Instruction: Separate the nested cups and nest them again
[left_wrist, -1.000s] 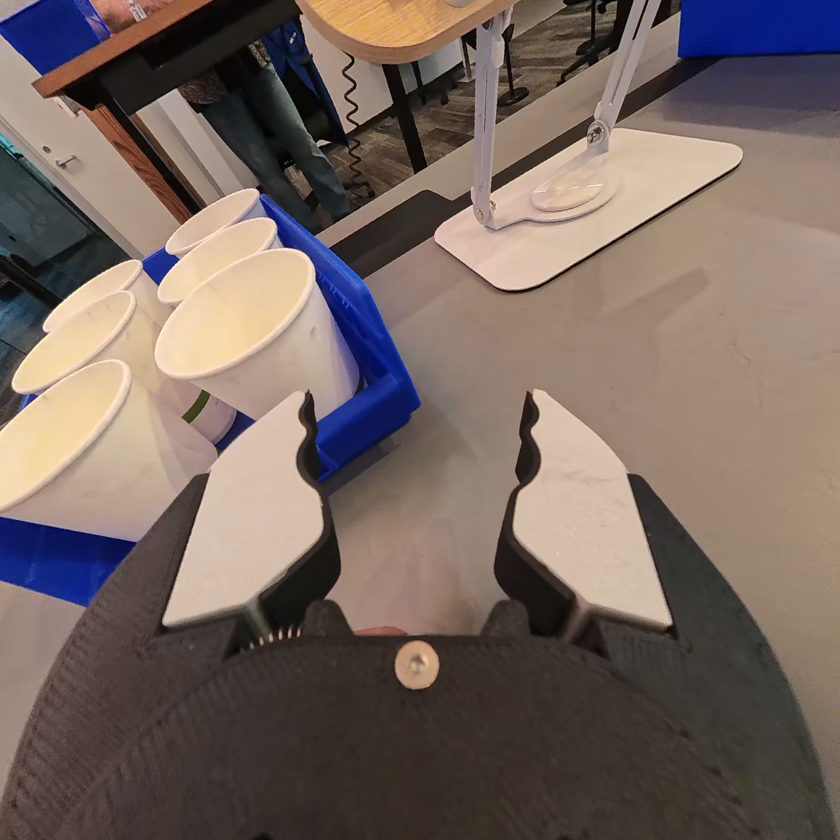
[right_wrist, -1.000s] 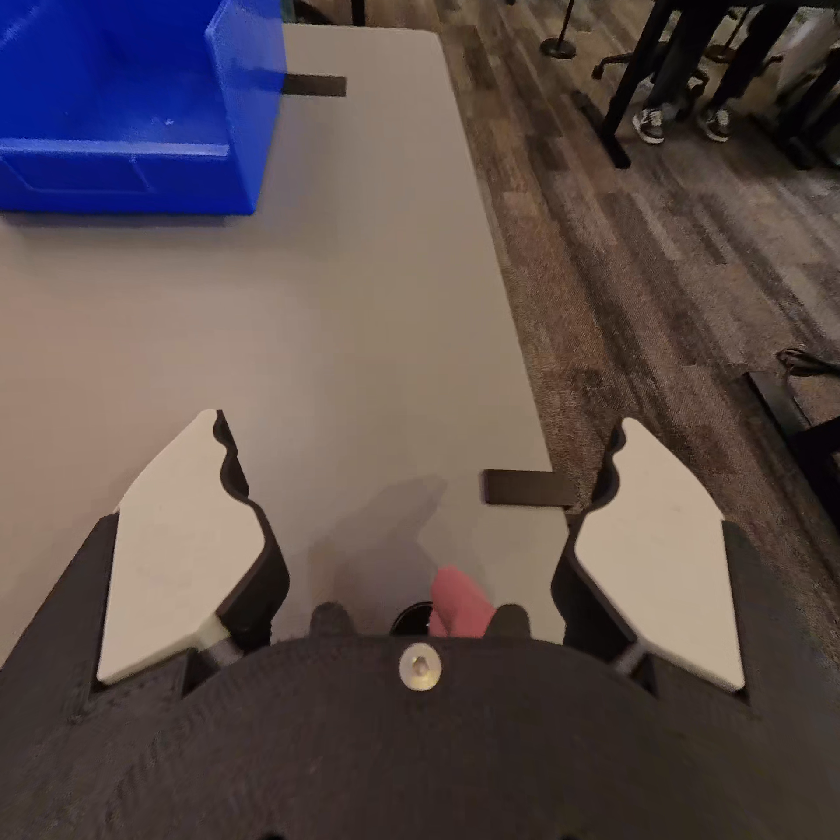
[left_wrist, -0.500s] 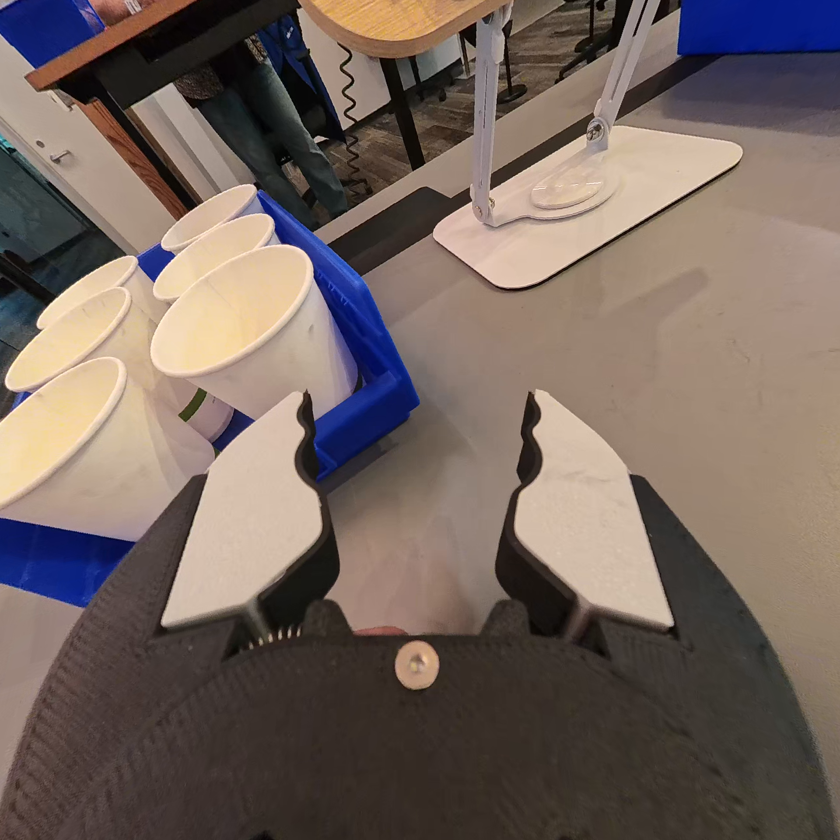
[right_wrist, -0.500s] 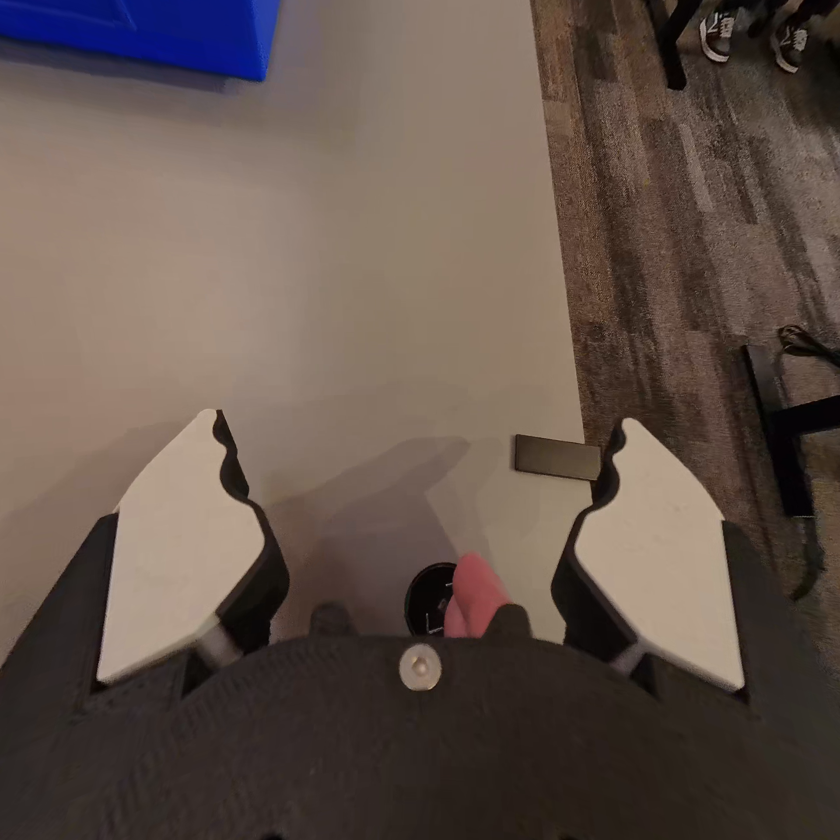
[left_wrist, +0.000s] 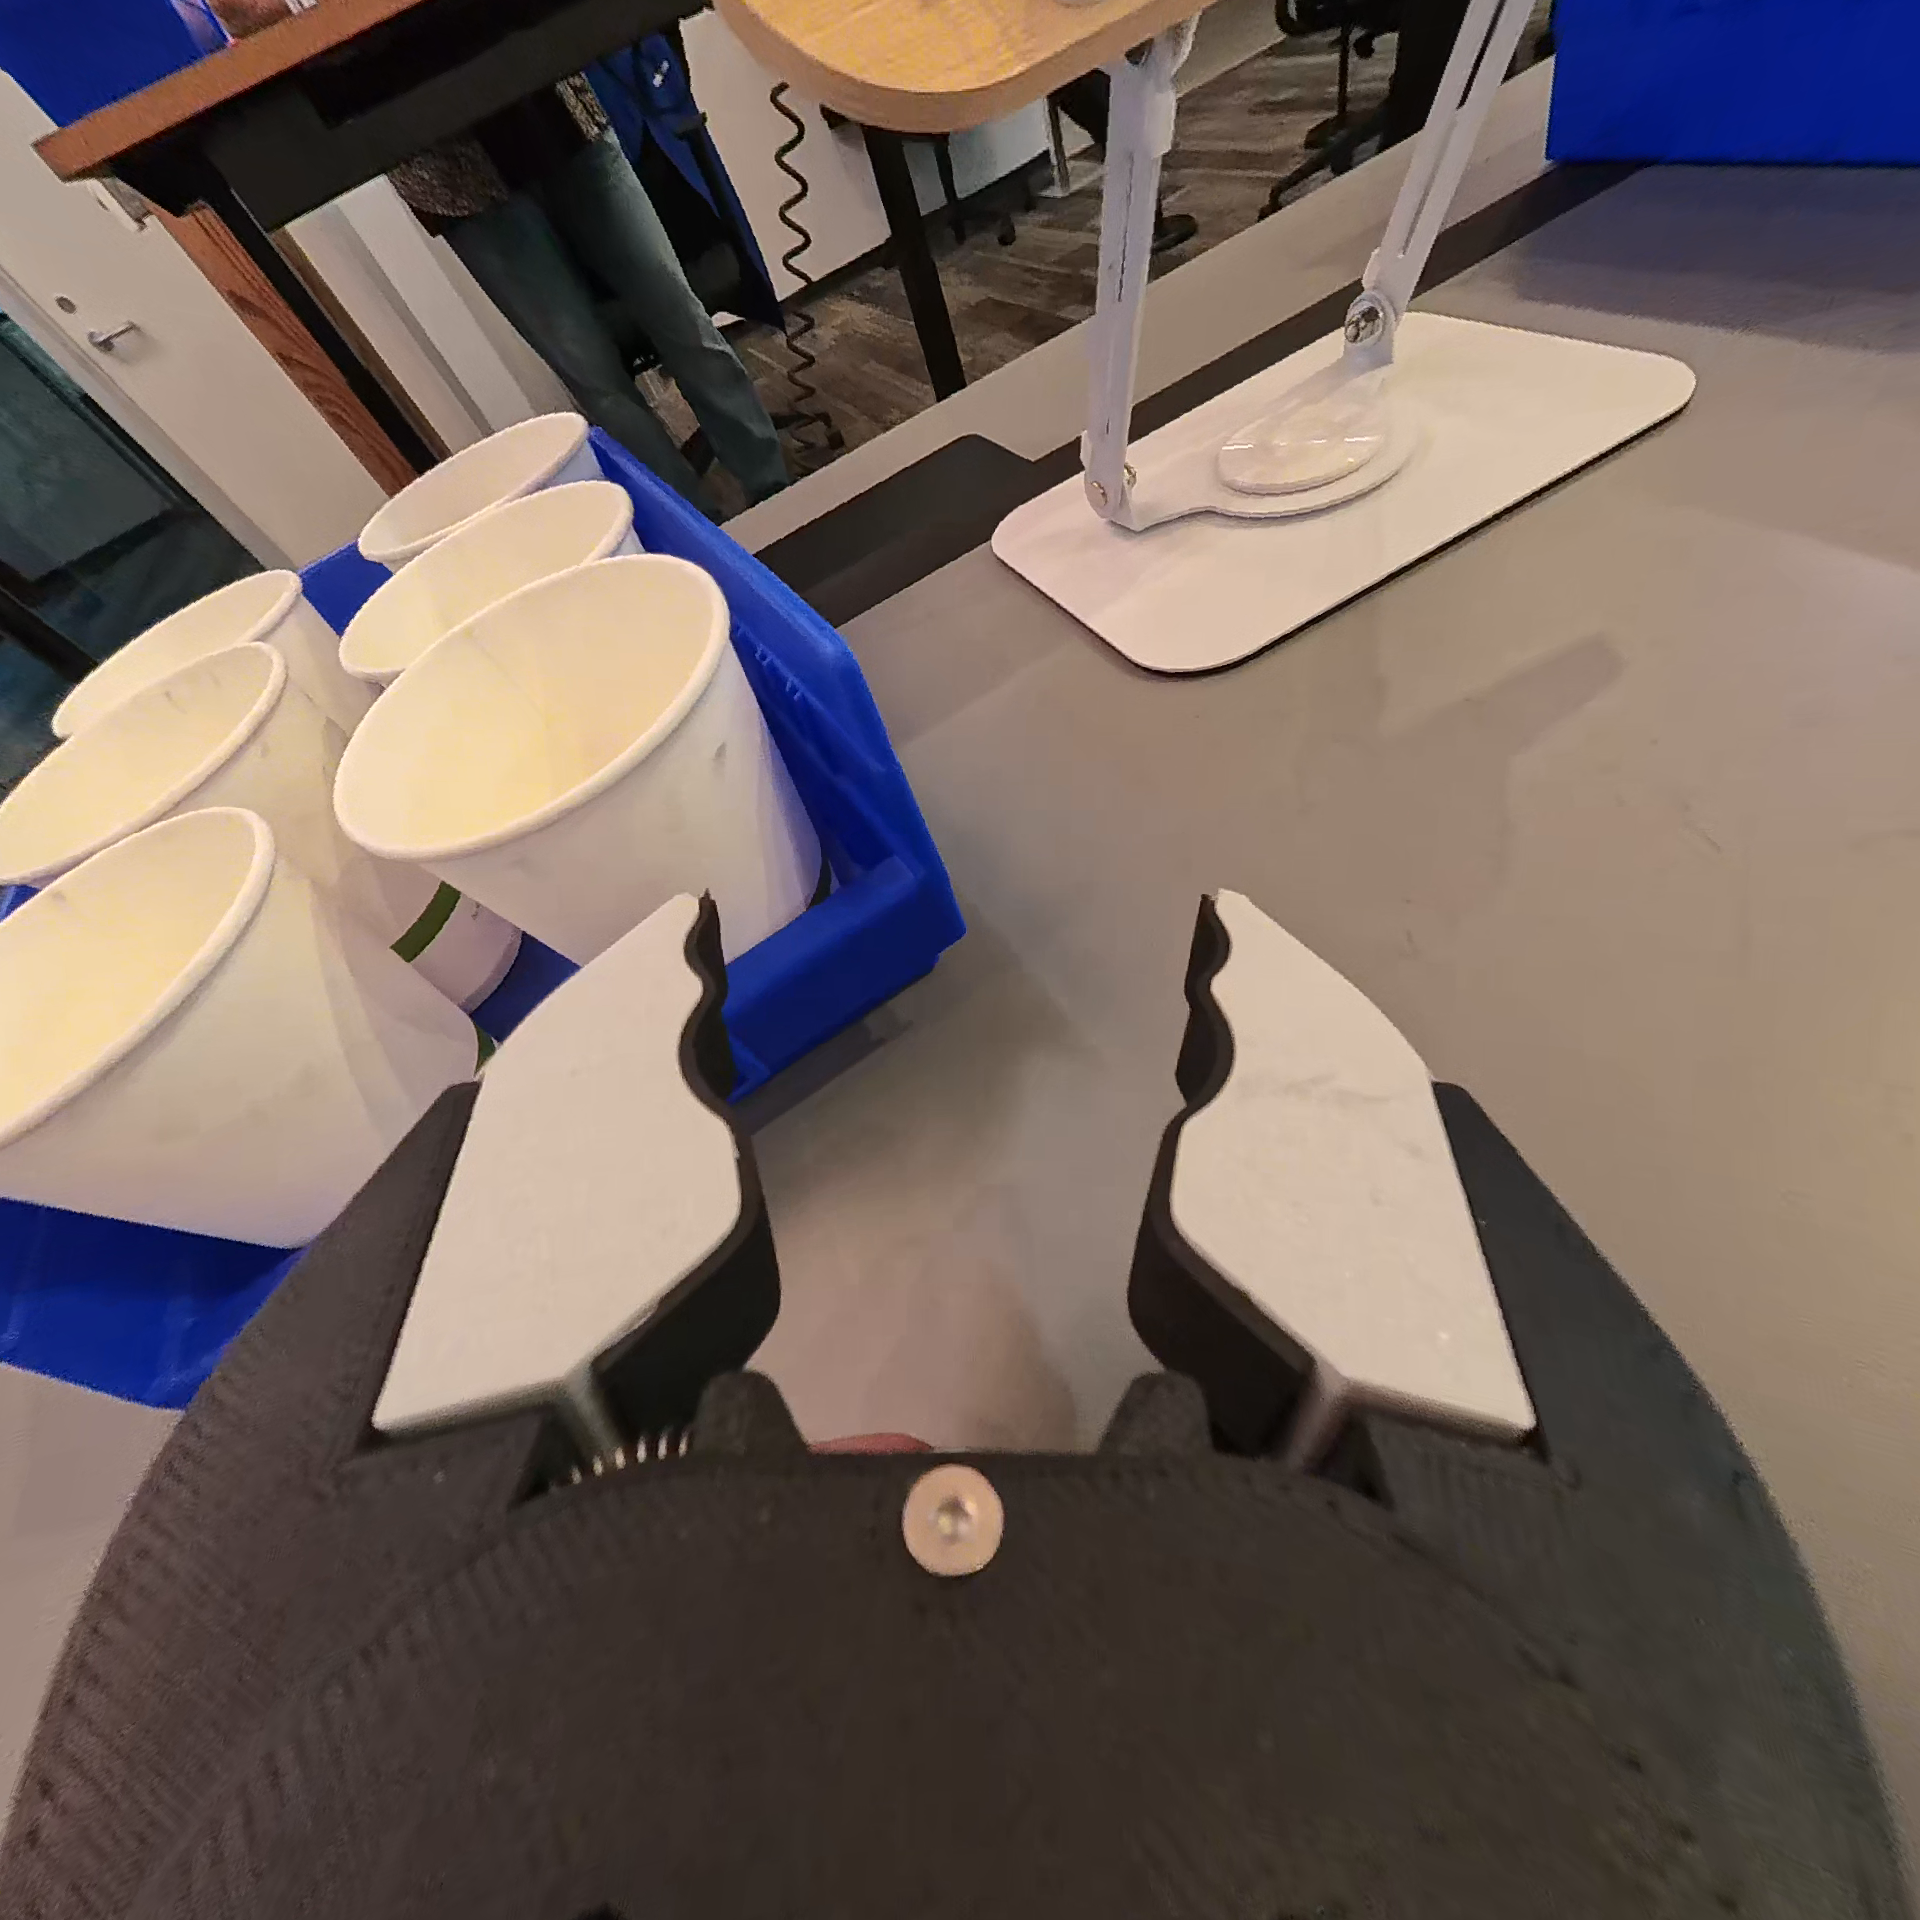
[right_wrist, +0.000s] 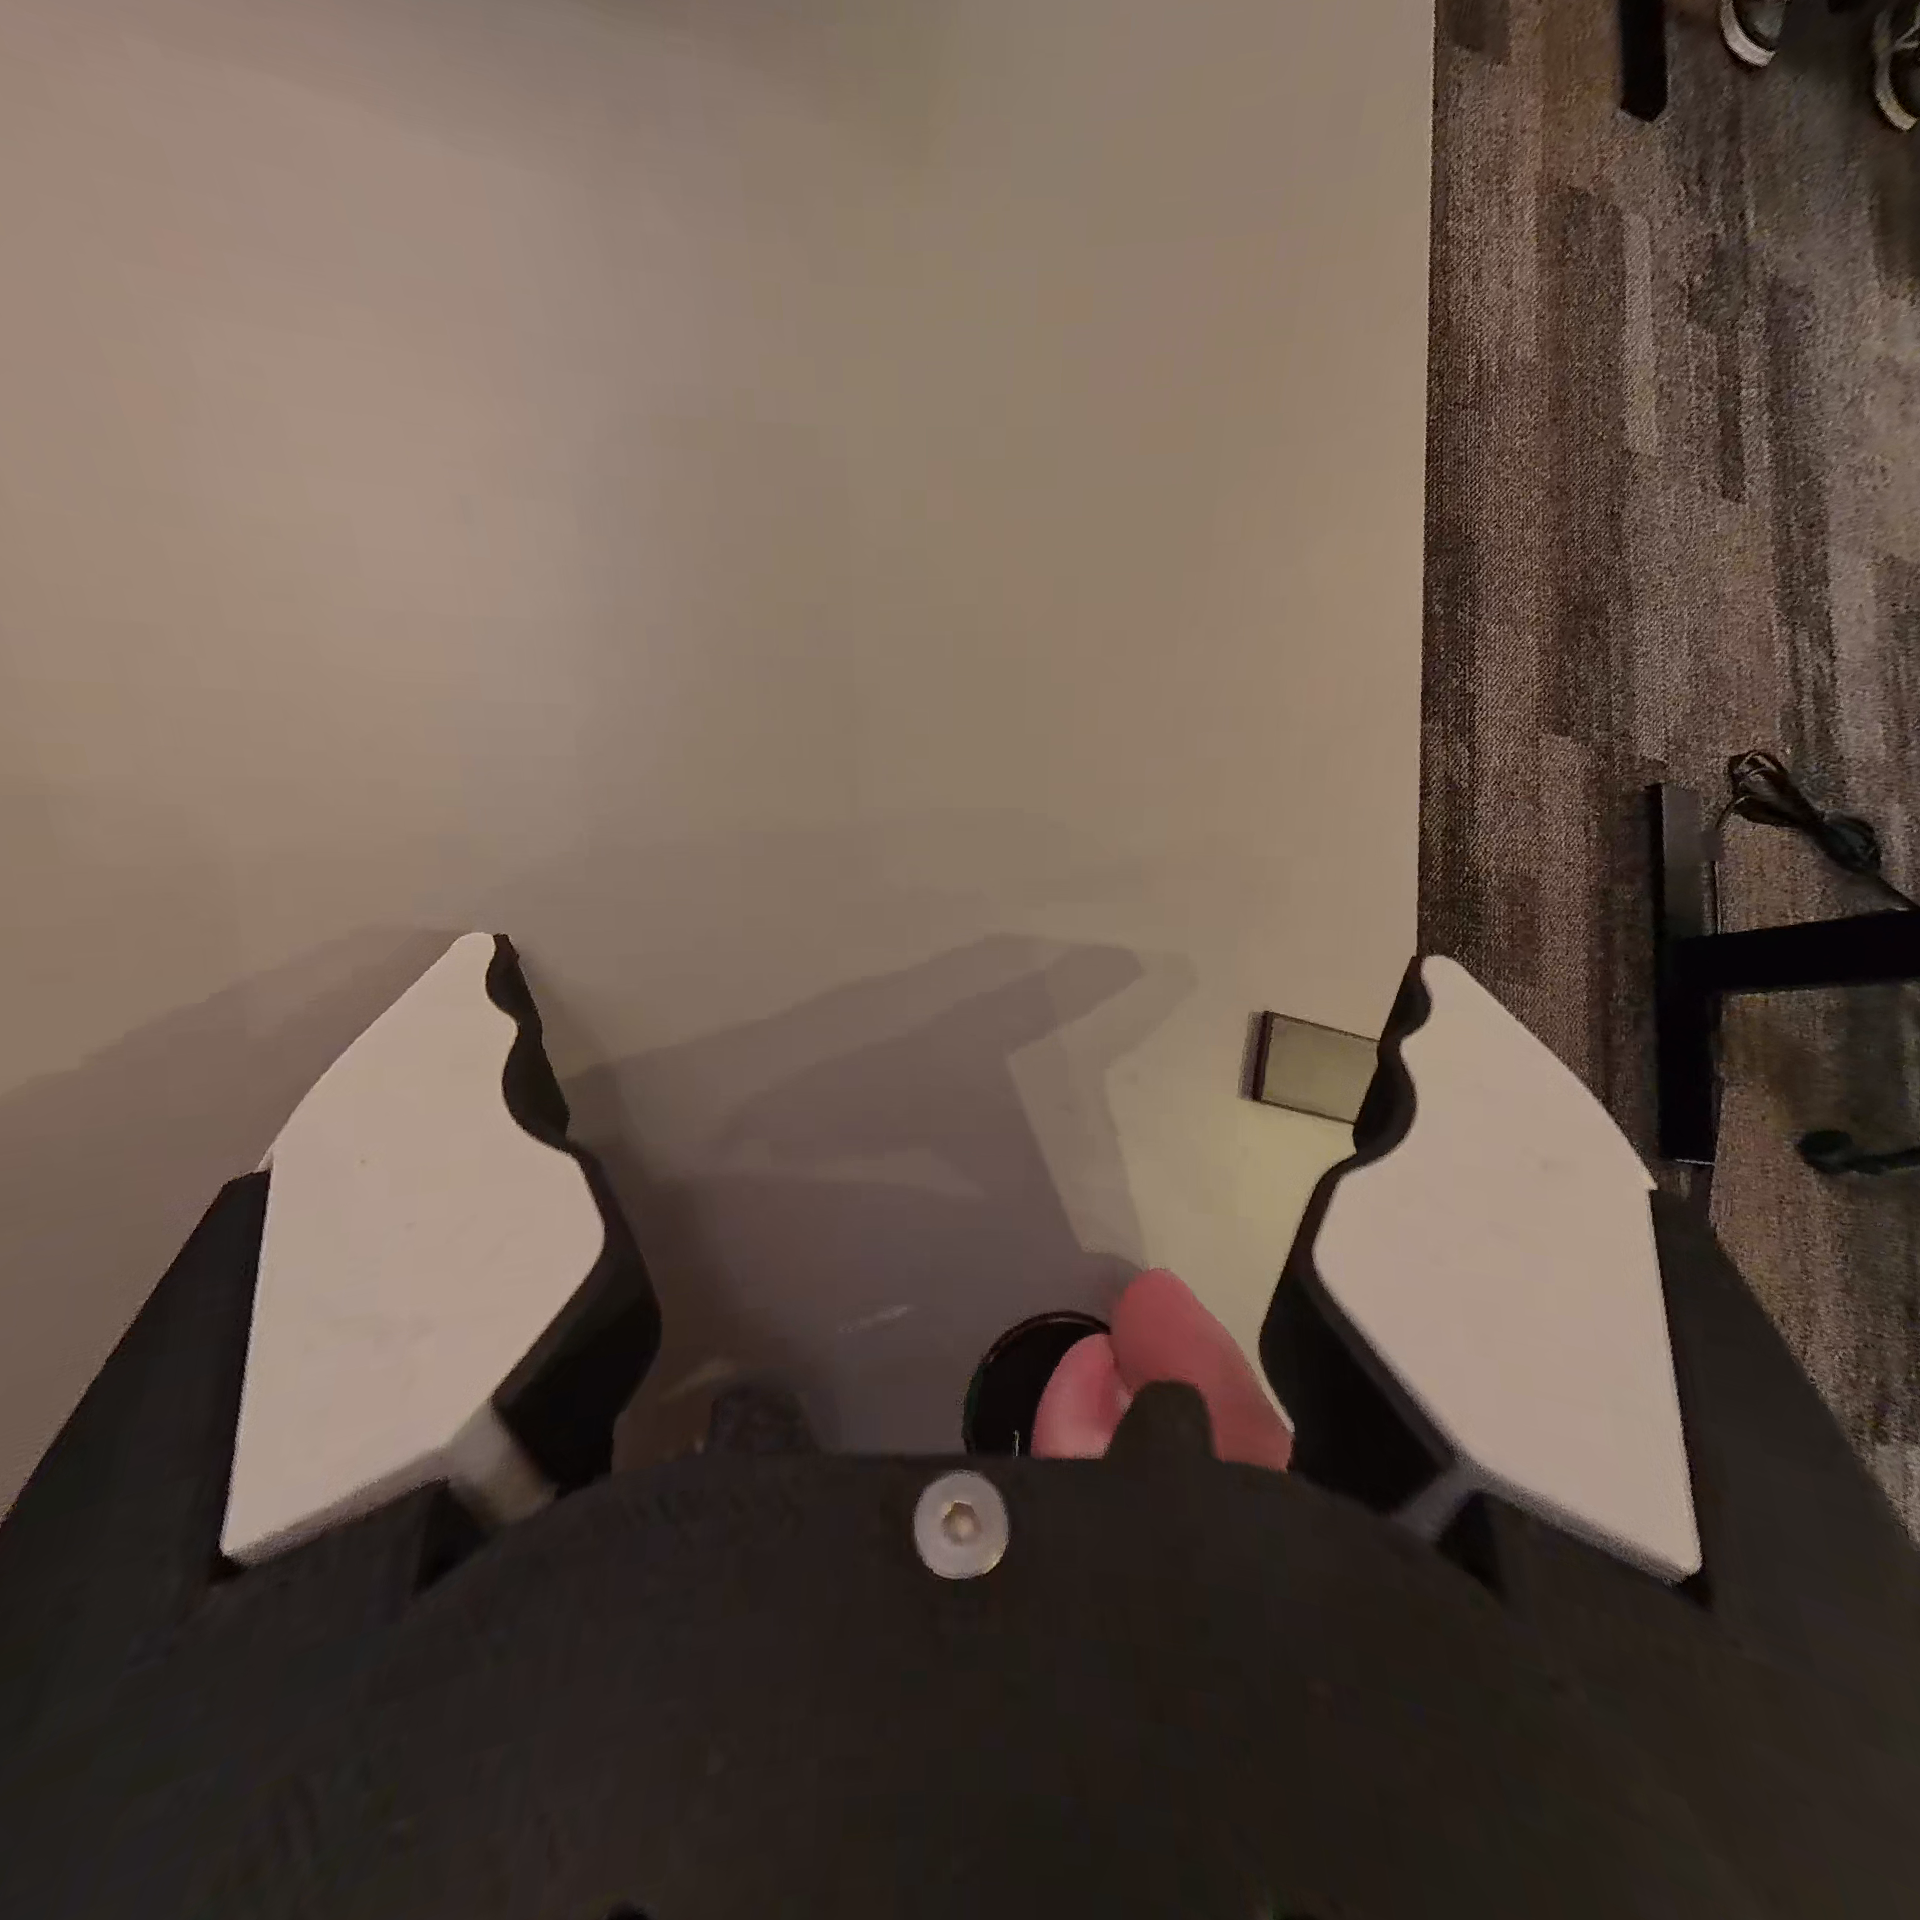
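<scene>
Several white paper cups (left_wrist: 582, 748) stand tilted in a blue bin (left_wrist: 862, 862) at the left of the left wrist view; some sit nested in others. My left gripper (left_wrist: 951, 914) is open and empty over the grey table (left_wrist: 1351, 935), just right of the bin's near corner. My right gripper (right_wrist: 956, 951) is wide open and empty, pointing down at bare table (right_wrist: 727, 468) near its right edge. No cup shows in the right wrist view.
A white lamp base (left_wrist: 1351, 488) with its white arm stands at the back of the table. A second blue bin (left_wrist: 1745, 73) is at the far right. A dark tape patch (right_wrist: 1309, 1065) lies by the table edge; carpeted floor (right_wrist: 1662, 520) lies beyond. There is about 80 centimetres between the tips of the two grippers.
The right gripper has tilted downward and pulled back; the blue bin has left its view. The left gripper has barely moved. Both stay open and empty.
</scene>
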